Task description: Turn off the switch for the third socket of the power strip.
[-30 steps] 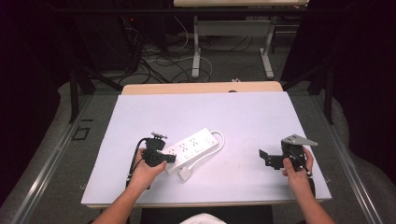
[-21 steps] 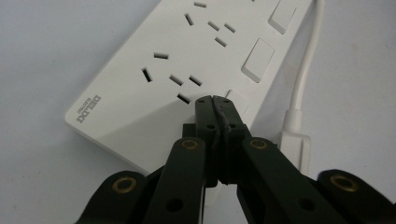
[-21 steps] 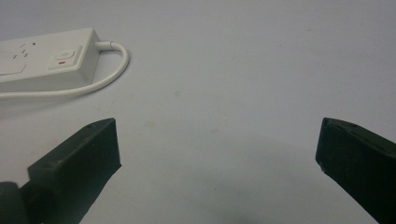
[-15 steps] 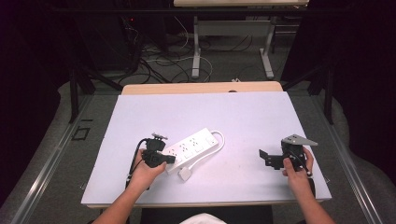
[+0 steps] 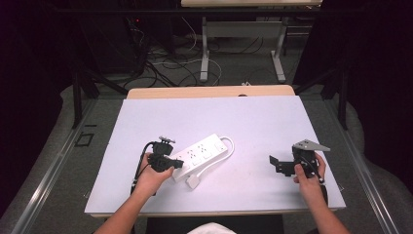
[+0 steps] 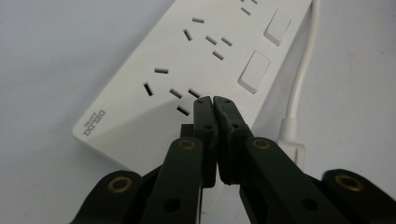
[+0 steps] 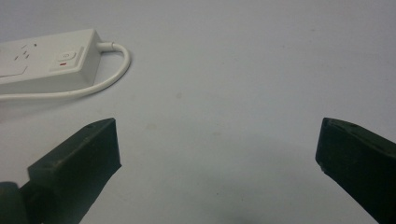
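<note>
A pale lavender-white table [image 5: 253,126] stands in a dim room, with cables [image 5: 160,63] strewn on the grey floor beyond its far edge and metal desk legs [image 5: 206,48] behind them. The white power strip [image 5: 202,155] lies left of the table's centre, its cord [image 5: 228,144] looping round its far end. The left gripper [image 6: 214,103], jaws clenched together on nothing, hovers over the strip's near end, hiding part of its plug [image 6: 292,144]. The right gripper [image 7: 217,140], jaws spread wide, sits well right of the strip, which is cut off at the edge of the right gripper view.
</note>
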Available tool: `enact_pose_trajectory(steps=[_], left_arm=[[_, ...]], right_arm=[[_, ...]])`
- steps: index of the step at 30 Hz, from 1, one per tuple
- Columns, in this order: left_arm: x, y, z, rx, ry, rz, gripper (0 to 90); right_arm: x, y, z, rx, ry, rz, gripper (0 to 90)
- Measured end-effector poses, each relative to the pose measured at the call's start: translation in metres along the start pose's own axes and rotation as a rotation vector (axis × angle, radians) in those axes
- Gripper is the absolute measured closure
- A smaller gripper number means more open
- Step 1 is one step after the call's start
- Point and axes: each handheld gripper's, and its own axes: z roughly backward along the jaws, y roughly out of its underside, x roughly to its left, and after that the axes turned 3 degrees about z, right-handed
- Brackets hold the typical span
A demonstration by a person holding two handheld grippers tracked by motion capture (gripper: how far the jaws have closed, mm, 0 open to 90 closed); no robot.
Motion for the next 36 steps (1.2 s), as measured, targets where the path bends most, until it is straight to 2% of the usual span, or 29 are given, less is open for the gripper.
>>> enact_pose_trajectory(steps=[5, 11, 16, 19, 22, 23, 36], left_arm=[[-0.001, -0.002, 0.002, -0.014, 0.004, -0.001, 82.6], [-0.003, -0.007, 0.007, -0.008, 0.009, -0.009, 79.6], [-0.003, -0.01, 0.012, -0.029, 0.002, -0.011, 77.5], [-0.002, -0.012, 0.015, -0.041, -0.003, 0.001, 75.5], [0.0, -0.014, 0.018, -0.049, 0.009, -0.013, 72.7], [-0.001, -0.014, 0.019, -0.06, 0.002, 0.003, 71.6], [0.006, -0.02, 0.027, -0.1, 0.001, -0.011, 61.0]], right_arm=[[0.0, 0.0, 0.0, -0.002, -0.002, -0.006, 0.0], [-0.001, 0.0, 0.0, -0.002, -0.001, -0.007, 0.0], [0.0, 0.0, 0.0, -0.002, -0.001, -0.004, 0.0], [0.0, 0.0, 0.0, 0.0, -0.002, -0.013, 0.0], [0.0, 0.0, 0.0, -0.003, -0.003, -0.01, 0.0], [0.0, 0.0, 0.0, -0.003, -0.003, -0.009, 0.0], [-0.001, 0.0, 0.0, -0.003, -0.003, -0.007, 0.0]])
